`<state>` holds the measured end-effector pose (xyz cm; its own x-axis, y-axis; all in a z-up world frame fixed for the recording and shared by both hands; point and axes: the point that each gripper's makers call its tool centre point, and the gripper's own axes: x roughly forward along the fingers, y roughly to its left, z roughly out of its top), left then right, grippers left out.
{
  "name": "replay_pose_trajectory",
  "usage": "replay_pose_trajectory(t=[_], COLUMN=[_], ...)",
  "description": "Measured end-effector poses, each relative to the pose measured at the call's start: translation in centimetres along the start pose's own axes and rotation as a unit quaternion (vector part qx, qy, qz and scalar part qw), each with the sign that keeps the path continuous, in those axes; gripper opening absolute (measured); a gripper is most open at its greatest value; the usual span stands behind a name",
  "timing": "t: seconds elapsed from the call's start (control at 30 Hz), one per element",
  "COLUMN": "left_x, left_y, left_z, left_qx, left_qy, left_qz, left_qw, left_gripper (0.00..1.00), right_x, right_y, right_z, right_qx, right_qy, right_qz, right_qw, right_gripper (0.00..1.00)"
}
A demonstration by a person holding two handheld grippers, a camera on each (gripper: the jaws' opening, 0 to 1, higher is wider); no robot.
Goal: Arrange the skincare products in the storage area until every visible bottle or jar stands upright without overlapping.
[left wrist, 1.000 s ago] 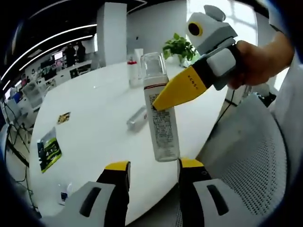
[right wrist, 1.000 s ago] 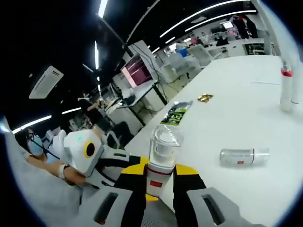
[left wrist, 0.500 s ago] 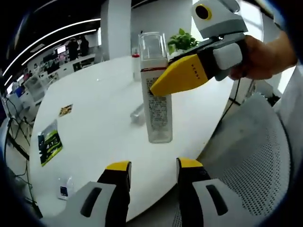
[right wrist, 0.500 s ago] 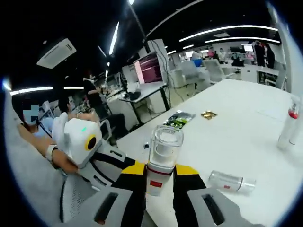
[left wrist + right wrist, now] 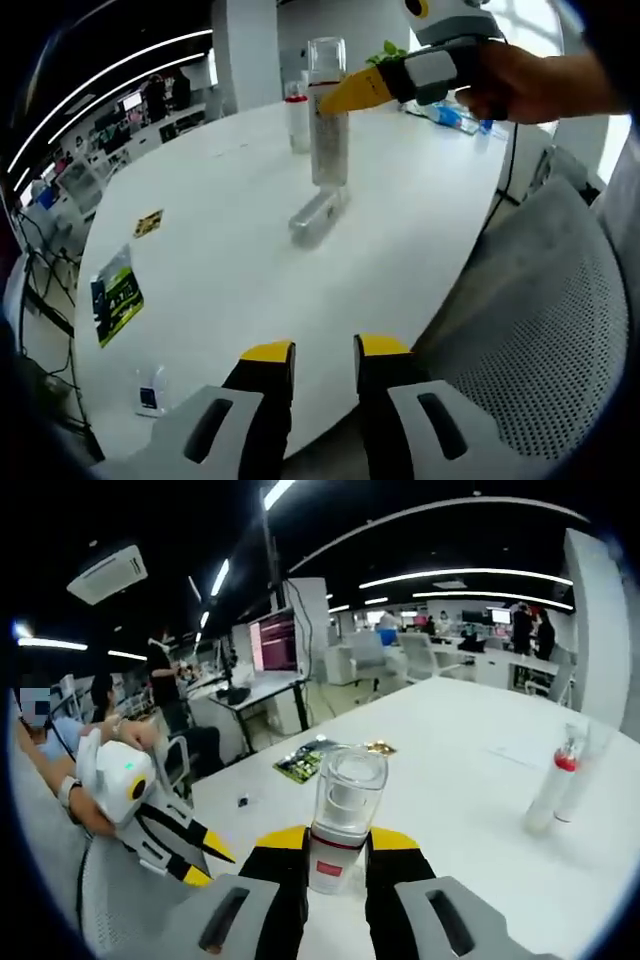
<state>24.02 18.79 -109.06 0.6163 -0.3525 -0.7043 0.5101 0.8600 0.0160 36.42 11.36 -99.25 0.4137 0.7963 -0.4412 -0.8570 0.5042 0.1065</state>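
Right now my right hand-held gripper pinches the tall clear plastic bottle with a transparent cap at lower centre, upright over the white round surface. My left hand-held gripper holds nothing, jaws slightly apart. Another clear bottle lies on its side mid-frame; a red-collared bottle stands at upper centre.

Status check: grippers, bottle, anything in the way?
Right gripper shut on clear-capped bottle, upright at the table. Left gripper open, empty. Another bottle lying down beside it.
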Motion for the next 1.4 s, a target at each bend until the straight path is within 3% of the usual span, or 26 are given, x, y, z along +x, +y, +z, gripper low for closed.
replay_pose_trajectory(t=[0.23, 0.37, 0.73, 1.13, 1.4], left_x=[0.2, 0.0, 0.1, 0.3, 0.4], left_y=[-0.2, -0.1, -0.2, -0.6, -0.8], left_z=[-0.8, -0.4, -0.7, -1.2, -1.5], left_qx=[0.018, 0.021, 0.031, 0.038, 0.044], left_qy=[0.023, 0.012, 0.021, 0.033, 0.042], left_qz=[-0.002, 0.0, -0.002, -0.01, -0.015], left_qw=[0.9996, 0.9997, 0.9993, 0.9987, 0.998], left_gripper=[0.18, 0.17, 0.16, 0.16, 0.14], right_x=[-0.4, -0.8, -0.7, 0.6, 1.1], right_y=[-3.1, -5.2, -10.7, -15.4, -17.2], right_z=[-0.5, -0.8, -0.7, -0.6, -0.7], right_qx=[-0.022, -0.011, 0.001, 0.015, 0.016], right_qy=[-0.001, -0.001, -0.003, 0.0, 0.002], right_qz=[-0.038, -0.06, -0.118, -0.158, -0.176], right_qw=[0.9991, 0.9981, 0.993, 0.9873, 0.9842], right_gripper=[0.15, 0.15, 0.15, 0.14, 0.14])
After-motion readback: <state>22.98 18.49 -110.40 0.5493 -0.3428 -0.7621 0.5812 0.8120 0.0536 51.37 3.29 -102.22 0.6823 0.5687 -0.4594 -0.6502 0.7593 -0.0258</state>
